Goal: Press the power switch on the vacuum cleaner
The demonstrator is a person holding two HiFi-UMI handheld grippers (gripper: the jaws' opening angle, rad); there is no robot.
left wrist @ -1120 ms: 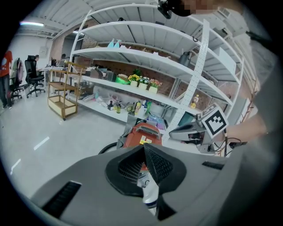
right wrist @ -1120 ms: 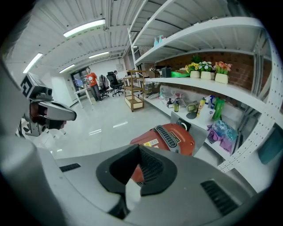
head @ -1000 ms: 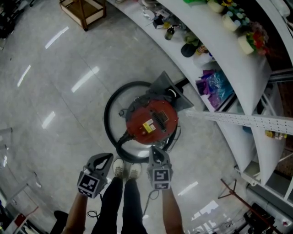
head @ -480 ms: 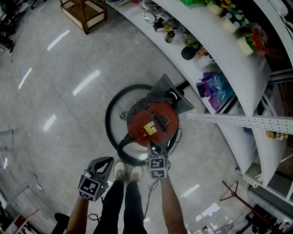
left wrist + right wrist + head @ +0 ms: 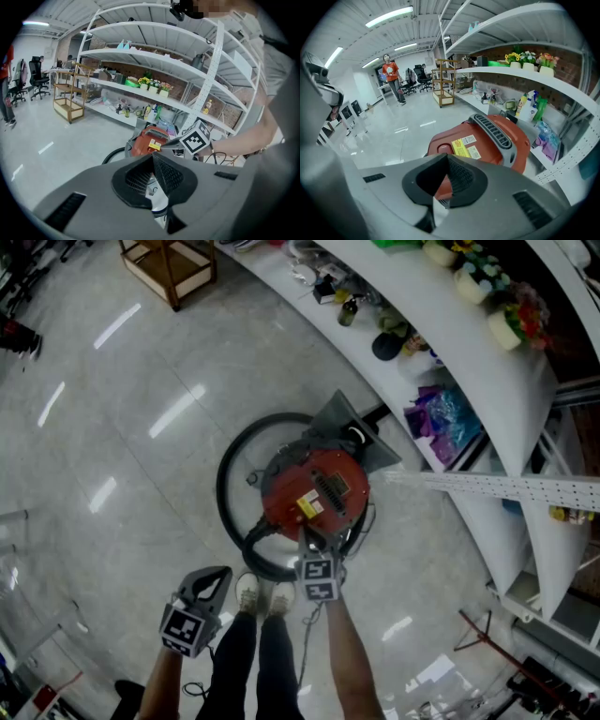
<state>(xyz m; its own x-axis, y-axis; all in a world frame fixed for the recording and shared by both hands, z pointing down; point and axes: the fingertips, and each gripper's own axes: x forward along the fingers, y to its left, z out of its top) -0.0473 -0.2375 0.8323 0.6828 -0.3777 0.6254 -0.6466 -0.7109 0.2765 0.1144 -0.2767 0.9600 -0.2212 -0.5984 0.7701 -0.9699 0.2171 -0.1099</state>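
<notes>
1. Two grippers were in play and only one had moved. The right gripper (image 5: 311, 542) had crept forward over the last second, from back by the person's shoes (image 5: 259, 592) up to the near rim of the vacuum cleaner (image 5: 314, 486). The left gripper (image 5: 221, 574) had hardly budged and hung well behind and to the left of its partner.
2. We read that as the approach all but finished. The press itself did not look made yet, but the tip was lined up for it.
3. Both pairs of jaws were brought together with nothing between them. On the right, that gave us one blunt point to push with.
4. The right gripper view showed us what the head view could not. A raised red pad (image 5: 442, 148) sat just beyond the closed tips, left of the yellow label (image 5: 461, 147), and we took it for the power switch. From above, the gripper itself covered that spot.
5. The left gripper view gave us the side-on look. The right gripper's marker cube (image 5: 199, 138) stood against the red shell with its tip over the top. We could not tell whether it touched.
6. Only the head view showed the black hose (image 5: 223, 486) looping round the vacuum beyond the right gripper, and the white shelving (image 5: 450, 352) further off to its right.
</notes>
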